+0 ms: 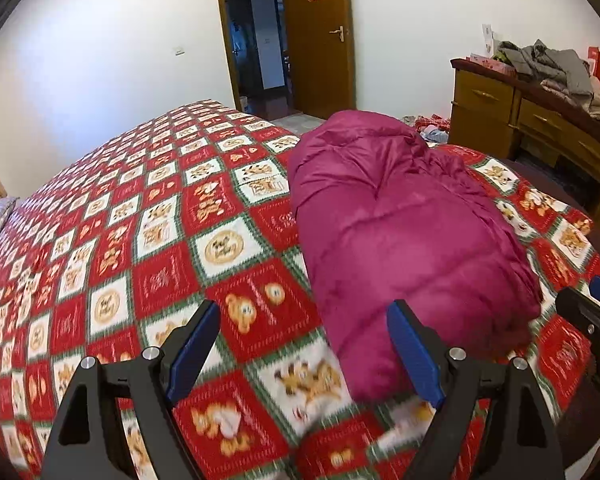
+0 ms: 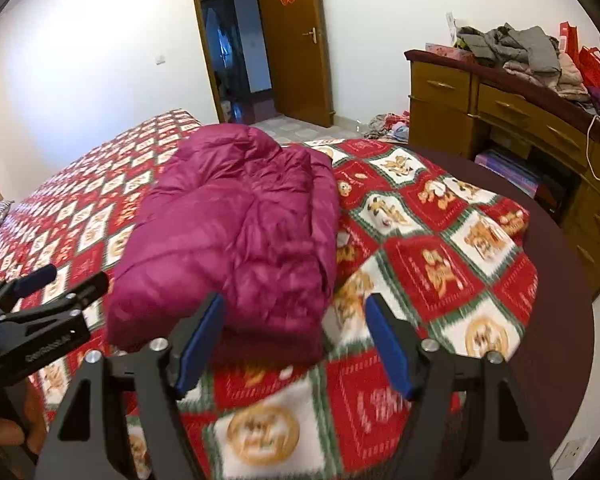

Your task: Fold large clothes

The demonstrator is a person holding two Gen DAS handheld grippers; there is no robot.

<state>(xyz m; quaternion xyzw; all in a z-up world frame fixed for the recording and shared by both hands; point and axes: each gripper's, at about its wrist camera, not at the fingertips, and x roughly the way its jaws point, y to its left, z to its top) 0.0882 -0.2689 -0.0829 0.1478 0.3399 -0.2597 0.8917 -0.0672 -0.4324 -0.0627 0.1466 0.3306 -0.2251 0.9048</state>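
Observation:
A magenta puffy down jacket point(image 1: 404, 232) lies folded into a long bundle on the bed's red, white and green patterned blanket point(image 1: 140, 240). My left gripper point(image 1: 304, 344) is open and empty, just in front of the jacket's near left corner, above the blanket. In the right wrist view the jacket point(image 2: 236, 232) lies ahead and to the left. My right gripper point(image 2: 294, 330) is open and empty at the jacket's near right edge. The left gripper point(image 2: 60, 280) shows at the left of that view, and the right gripper point(image 1: 588, 304) shows at the right edge of the left wrist view.
A wooden dresser point(image 2: 500, 120) piled with grey clothes point(image 2: 512, 48) stands to the right of the bed. An open wooden door point(image 2: 292, 40) and dark doorway are at the back. Clothes lie on the floor point(image 2: 388, 124) beyond the bed. A dark bed edge point(image 2: 556, 280) curves on the right.

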